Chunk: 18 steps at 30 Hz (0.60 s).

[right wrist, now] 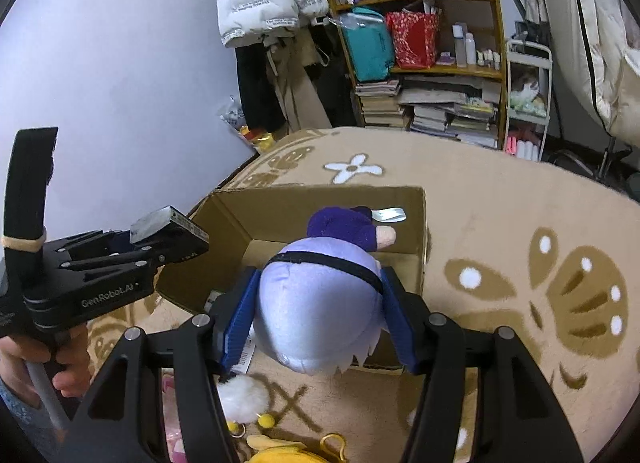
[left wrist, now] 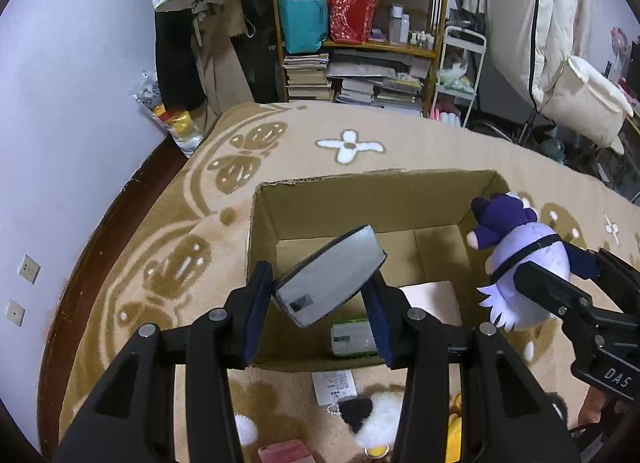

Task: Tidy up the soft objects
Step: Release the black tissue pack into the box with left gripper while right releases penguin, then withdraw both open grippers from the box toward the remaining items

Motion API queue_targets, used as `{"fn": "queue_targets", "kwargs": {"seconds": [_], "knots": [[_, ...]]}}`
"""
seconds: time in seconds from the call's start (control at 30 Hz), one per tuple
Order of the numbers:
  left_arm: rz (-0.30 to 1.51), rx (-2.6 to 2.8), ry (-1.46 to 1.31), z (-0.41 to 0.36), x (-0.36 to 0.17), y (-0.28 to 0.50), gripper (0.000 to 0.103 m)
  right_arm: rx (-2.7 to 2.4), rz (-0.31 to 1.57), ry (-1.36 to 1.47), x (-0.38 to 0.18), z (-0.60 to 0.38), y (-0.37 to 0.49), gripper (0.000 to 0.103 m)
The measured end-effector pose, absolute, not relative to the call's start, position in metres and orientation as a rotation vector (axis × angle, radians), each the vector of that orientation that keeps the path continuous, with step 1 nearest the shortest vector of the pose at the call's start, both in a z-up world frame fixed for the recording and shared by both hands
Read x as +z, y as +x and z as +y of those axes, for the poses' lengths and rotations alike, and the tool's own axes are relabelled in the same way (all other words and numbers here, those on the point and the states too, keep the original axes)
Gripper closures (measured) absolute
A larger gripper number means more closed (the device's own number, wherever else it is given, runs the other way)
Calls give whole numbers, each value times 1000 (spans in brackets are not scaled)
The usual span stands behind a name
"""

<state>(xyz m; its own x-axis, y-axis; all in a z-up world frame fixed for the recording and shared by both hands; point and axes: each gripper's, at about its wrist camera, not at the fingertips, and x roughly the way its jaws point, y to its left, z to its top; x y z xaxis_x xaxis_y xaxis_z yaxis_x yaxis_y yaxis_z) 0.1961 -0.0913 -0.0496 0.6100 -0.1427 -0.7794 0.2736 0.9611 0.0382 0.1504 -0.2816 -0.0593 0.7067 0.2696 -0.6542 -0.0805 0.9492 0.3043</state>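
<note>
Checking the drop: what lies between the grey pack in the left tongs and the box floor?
Only air. In the left wrist view the grey pack hangs above the cardboard box.

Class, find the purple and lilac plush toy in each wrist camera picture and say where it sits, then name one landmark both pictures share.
Left wrist view: the plush toy is at the right, clamped in the right gripper, over the right wall of the cardboard box.
Right wrist view: the plush toy fills the lower centre between the blue finger pads, above the box.
Shared landmark: the white flower on the rug, beyond the box.
</note>
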Motion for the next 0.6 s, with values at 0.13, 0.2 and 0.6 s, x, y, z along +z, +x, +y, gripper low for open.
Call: {"fn": "queue_targets", "kwargs": {"seconds": [0.13, 0.2, 0.6], "knots": [[908, -244, 174, -97, -61, 202, 57, 201, 760, 258, -63, -281, 153, 35], [924, -244, 174, -99, -66, 204, 57, 212, 774, 261, -67, -280, 155, 35], [944, -151, 159, -73, -64, 201, 15, 159, 766, 286, -60, -287, 144, 0]]}}
